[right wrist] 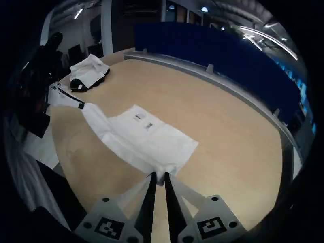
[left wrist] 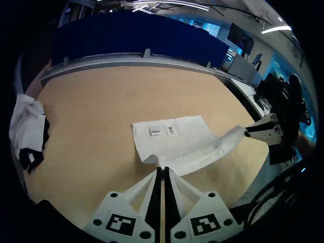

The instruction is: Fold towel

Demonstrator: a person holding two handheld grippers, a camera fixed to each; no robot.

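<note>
Left gripper view: your left tongs (left wrist: 162,172) pinch one near corner of the white terry towel (left wrist: 178,139), which lies spread on the pale wooden worktop (left wrist: 101,105). Right gripper view: your right tongs (right wrist: 160,177) pinch the other near corner, likely so that edge carries across evenly.

Each camera sits close above the table (left wrist: 93,101), looking along its own claw at the towel (left wrist: 178,141): left claw (left wrist: 163,169) from one end, right claw (right wrist: 158,175) from the other; both share the towel.
</note>
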